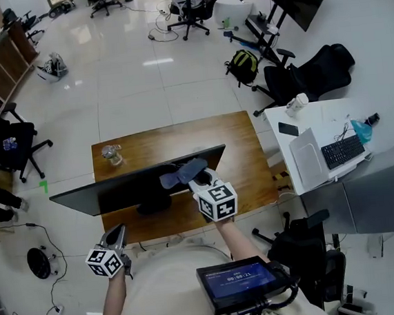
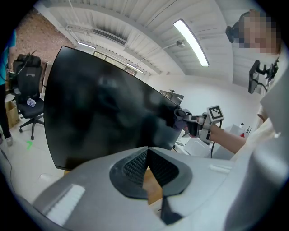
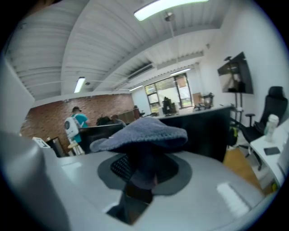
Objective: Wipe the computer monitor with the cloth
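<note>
In the head view the monitor [image 1: 137, 182] shows almost edge-on from above, so its screen face is barely visible, and most of its stand is hidden under the panel. There the cloth [image 1: 182, 173] covers the jaw tips of the right gripper [image 1: 198, 181]. In the right gripper view the cloth [image 3: 144, 133] drapes over those tips and hides where they meet. In the left gripper view the grey body of the left gripper [image 2: 148, 151] cuts off the near lower edge of the monitor [image 2: 104, 108], and the reflections on the dark screen are too blurred to make out. The small clear object [image 1: 111, 154] at the far left of the desk [image 1: 181, 135] is too small to identify. Print on the screen device [image 1: 240, 279] at the person's chest is too small to read.
</note>
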The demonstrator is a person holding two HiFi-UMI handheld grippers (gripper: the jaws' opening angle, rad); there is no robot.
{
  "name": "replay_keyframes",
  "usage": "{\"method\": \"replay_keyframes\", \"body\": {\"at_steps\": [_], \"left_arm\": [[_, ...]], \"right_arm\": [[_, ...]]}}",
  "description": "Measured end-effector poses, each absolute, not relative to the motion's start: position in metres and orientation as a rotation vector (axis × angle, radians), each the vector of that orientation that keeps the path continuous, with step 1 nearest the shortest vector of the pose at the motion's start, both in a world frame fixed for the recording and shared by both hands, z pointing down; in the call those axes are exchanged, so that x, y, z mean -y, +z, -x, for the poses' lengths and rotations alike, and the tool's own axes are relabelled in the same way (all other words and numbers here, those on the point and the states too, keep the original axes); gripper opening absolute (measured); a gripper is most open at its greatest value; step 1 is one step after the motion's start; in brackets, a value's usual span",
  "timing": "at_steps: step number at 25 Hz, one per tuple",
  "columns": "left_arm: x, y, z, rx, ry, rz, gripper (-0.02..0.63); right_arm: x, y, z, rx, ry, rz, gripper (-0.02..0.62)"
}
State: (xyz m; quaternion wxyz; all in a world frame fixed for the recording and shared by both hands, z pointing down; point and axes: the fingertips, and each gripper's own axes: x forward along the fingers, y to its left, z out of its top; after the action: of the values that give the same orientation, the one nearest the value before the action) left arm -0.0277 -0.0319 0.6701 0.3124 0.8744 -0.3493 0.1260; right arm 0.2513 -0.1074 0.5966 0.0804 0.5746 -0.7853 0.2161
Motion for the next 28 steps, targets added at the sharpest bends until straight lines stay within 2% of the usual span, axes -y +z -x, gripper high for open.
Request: {"method": "replay_keyframes", "body": {"at_steps": [4,8,16,28], "left_arm": [[0.025,0.672,0.028,0.902,0.36,-2.29,0.003],[0.028,0.671,0.03,0.875,0.398,-2.299,0.003],[0.038,0.659,0.018,0.852,0.402,-2.341,0.003],[0.027,0.664,0.033,0.892,0.388,-2.31,0.003]], "right_arm": [[0.077,0.596,-0.289,2.275,0.68,-1.844,0.092],[0.061,0.595,-0.255,2.342,0.599,-1.671,0.092],[0.045,0.591,-0.14,2.459,0.553,-1.242,0.091],[0.05,0.589,-0.119,2.462,0.462,-1.169,0.089]]}}
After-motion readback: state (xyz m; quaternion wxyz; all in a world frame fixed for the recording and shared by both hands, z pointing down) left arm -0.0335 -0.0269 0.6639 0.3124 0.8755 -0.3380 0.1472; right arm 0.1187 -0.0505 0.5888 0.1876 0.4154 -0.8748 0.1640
